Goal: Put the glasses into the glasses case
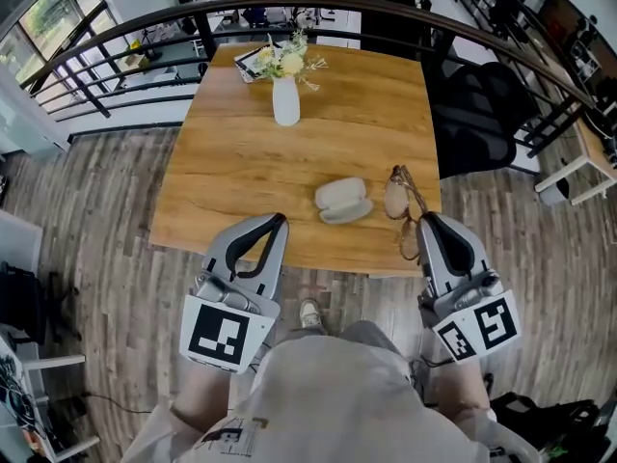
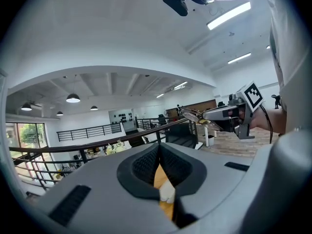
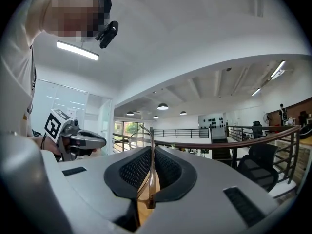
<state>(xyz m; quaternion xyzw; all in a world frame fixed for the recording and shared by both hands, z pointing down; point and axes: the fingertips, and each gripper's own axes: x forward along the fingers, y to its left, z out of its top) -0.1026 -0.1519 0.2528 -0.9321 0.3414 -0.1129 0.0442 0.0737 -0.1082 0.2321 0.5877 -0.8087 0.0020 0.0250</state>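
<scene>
The glasses [image 1: 397,199] hang over the wooden table [image 1: 241,162] near its front right corner, and my right gripper [image 1: 427,220] is shut on their frame. In the right gripper view a thin temple arm [image 3: 147,169] stands pinched between the dark pads [image 3: 134,168]. The light grey glasses case [image 1: 343,201] lies closed on the table just left of the glasses. My left gripper [image 1: 280,222] hovers at the table's front edge, left of the case, shut with nothing in it. A pale bit of the case [image 2: 167,193] shows below its closed jaws.
A white vase with flowers [image 1: 285,99] stands at the middle back of the table, with a flat item [image 1: 253,63] behind it. A black chair [image 1: 477,114] sits at the table's right side. A dark railing [image 1: 386,10] curves beyond the table.
</scene>
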